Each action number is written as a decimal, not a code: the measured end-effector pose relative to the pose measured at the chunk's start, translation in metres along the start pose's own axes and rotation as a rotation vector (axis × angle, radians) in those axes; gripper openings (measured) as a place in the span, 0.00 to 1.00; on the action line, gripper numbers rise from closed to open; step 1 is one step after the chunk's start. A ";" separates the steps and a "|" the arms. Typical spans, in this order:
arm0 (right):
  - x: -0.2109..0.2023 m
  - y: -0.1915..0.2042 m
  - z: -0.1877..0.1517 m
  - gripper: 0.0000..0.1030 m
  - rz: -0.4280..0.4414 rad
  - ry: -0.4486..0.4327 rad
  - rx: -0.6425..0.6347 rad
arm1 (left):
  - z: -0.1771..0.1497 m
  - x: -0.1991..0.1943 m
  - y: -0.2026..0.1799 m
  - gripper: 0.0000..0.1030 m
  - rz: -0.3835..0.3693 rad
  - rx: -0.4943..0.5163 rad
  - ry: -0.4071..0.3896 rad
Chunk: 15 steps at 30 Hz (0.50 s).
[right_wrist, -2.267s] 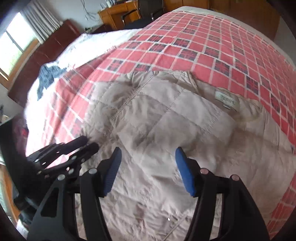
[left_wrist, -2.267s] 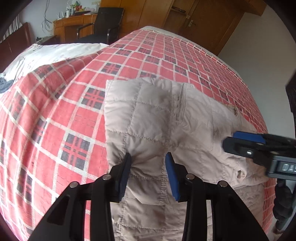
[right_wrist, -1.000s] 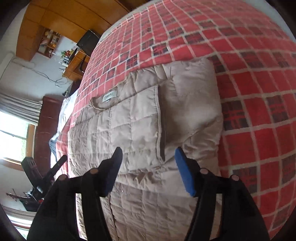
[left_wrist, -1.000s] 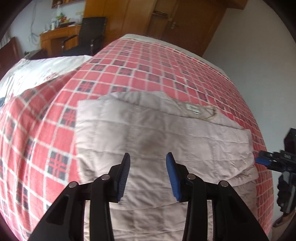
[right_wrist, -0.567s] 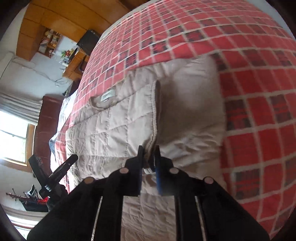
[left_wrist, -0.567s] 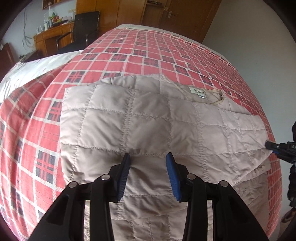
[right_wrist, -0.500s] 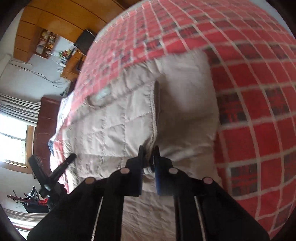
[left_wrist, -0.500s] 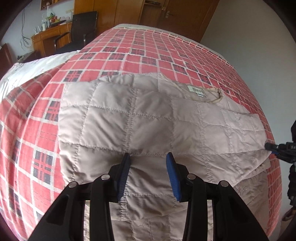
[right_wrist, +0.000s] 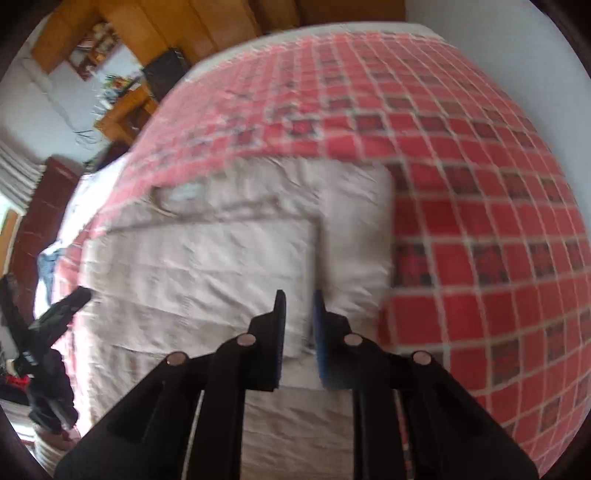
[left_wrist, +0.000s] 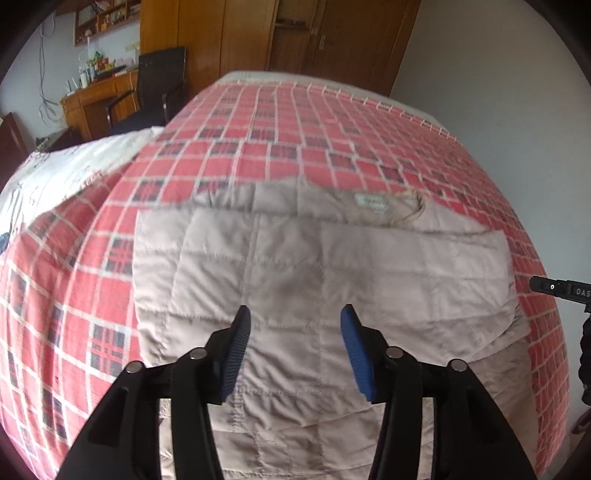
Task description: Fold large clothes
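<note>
A beige quilted jacket lies flat on the red plaid bedspread, its collar label at the far side. A folded flap covers its middle. My left gripper hovers open over the near part of the jacket, nothing between its blue pads. In the blurred right wrist view the jacket fills the centre-left. My right gripper has its jaws close together, with the flap's right corner between them. Seen from the left, the right gripper sits at the jacket's right edge. The left gripper shows at the far left.
A white printed sheet covers the bed's left side. Behind the bed stand a wooden desk, a black chair and wooden wardrobe doors. A pale wall runs along the right. Bare plaid lies right of the jacket.
The right gripper, open a second ago, has closed on the flap's right edge and its view has swung upright. The left gripper has stayed open and drawn back a little from the jacket.
</note>
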State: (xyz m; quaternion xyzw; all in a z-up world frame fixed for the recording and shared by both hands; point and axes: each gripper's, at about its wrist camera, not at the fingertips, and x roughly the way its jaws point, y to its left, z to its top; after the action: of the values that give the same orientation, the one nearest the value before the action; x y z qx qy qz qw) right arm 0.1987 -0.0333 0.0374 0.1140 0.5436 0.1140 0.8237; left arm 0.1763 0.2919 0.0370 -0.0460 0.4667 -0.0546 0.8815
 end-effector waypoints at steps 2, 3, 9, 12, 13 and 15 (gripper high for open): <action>0.008 0.012 0.006 0.14 0.025 0.011 -0.021 | 0.005 0.006 -0.007 0.51 0.003 0.012 0.007; 0.017 0.017 0.008 0.14 0.024 0.024 -0.032 | 0.006 0.011 -0.009 0.51 0.009 0.015 0.017; 0.069 0.026 0.000 0.18 -0.009 0.143 -0.034 | -0.008 0.043 -0.009 0.51 0.057 0.017 0.092; 0.083 0.017 -0.009 0.16 -0.007 0.170 -0.018 | -0.014 0.047 -0.001 0.51 0.033 0.006 0.097; 0.085 0.015 -0.010 0.16 -0.001 0.172 -0.012 | -0.015 0.048 0.000 0.51 0.028 0.004 0.100; 0.091 0.013 -0.011 0.15 0.013 0.175 -0.001 | -0.015 0.050 0.002 0.51 0.019 -0.003 0.107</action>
State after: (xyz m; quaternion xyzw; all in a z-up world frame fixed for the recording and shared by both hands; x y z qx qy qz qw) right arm 0.2226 0.0082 -0.0419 0.1070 0.6127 0.1291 0.7723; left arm 0.1924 0.2868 -0.0126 -0.0401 0.5136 -0.0480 0.8557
